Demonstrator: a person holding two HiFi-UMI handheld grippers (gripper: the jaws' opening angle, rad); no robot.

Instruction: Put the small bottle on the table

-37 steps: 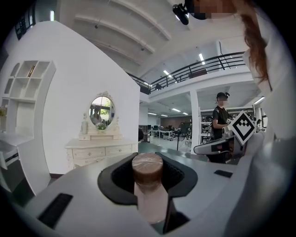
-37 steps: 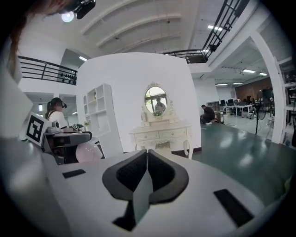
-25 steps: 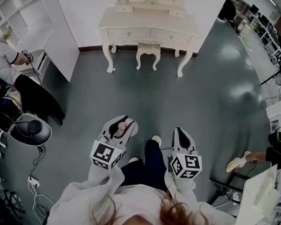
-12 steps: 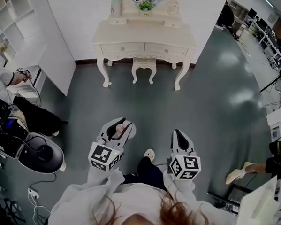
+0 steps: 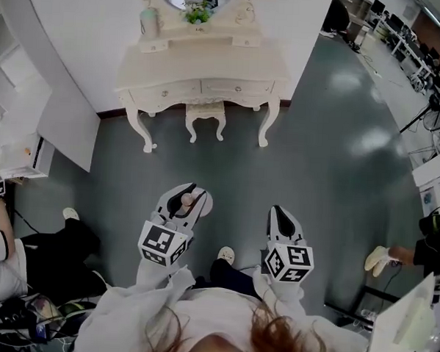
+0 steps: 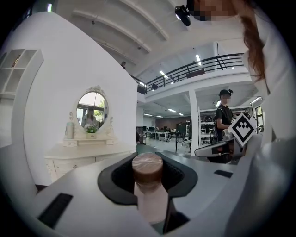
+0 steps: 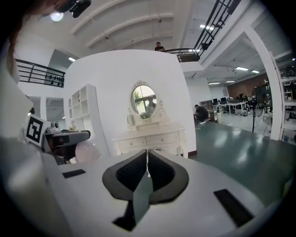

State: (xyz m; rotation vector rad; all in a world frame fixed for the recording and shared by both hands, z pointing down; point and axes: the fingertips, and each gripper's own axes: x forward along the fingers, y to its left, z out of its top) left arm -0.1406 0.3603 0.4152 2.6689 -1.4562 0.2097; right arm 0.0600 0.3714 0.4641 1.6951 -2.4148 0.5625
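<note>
Pinching the small bottle just under its brown cap, the left gripper is holding it between its pads, cap upward, over the floor. Just to that gripper's right, the right gripper is hovering with its jaws pressed together and nothing between them. The white dressing table is standing well ahead of both grippers.

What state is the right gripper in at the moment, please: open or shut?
Shut. In the right gripper view, the right gripper has its dark pads pressed together along one thin line, with nothing between them.
</note>
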